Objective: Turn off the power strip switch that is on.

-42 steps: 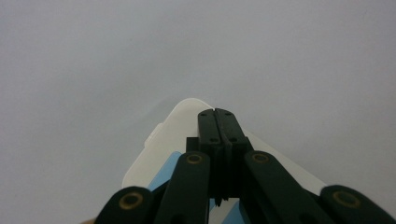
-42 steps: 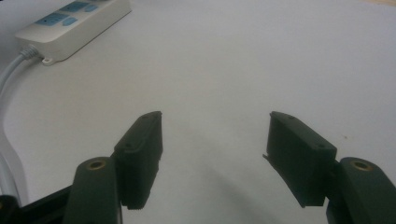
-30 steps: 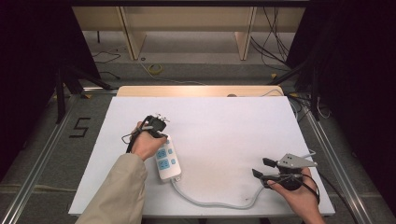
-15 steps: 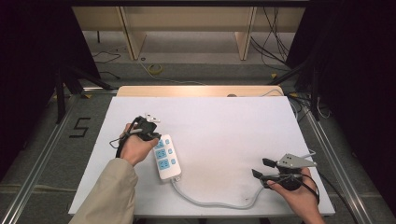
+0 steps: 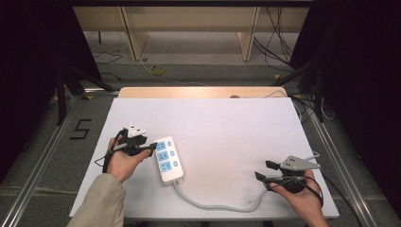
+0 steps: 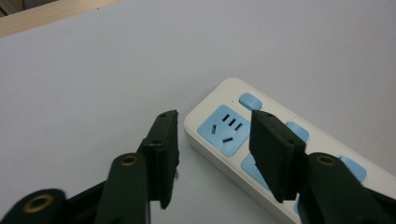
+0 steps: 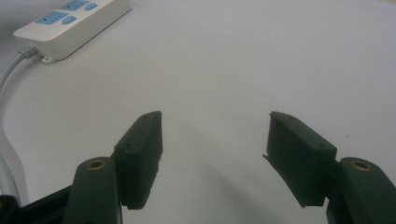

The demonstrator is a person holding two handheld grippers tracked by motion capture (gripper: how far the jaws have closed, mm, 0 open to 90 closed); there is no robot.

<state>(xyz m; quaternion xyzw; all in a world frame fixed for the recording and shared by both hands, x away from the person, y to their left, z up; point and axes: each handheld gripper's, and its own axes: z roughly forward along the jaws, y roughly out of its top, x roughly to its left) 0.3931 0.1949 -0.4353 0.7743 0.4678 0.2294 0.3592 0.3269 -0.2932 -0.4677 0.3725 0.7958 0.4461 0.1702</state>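
A white power strip [image 5: 168, 159] with blue sockets lies left of centre on the white table [image 5: 217, 118]. Its grey cable [image 5: 213, 204] curves along the near edge toward the right hand. My left gripper [image 5: 149, 145] is beside the strip's far left corner, pointing at it. Its jaws have just been opening and grip nothing. Through the left gripper view, the left gripper [image 6: 214, 116] frames the end of the strip [image 6: 280, 140] between its parted jaws. My right gripper [image 5: 263, 170] rests open at the near right. In its own view the right gripper [image 7: 215, 114] faces bare table, with the strip [image 7: 70, 21] and cable [image 7: 9, 70] far off.
A wooden edge [image 5: 198, 92] borders the table's far side. Metal rails run along both sides, and a "5" marker [image 5: 81, 128] is on the floor at the left. Loose cables lie on the floor beyond the table.
My left gripper has drawn back to the left, off the strip's far end, and its jaws have parted. The strip and the right hand have stayed put.
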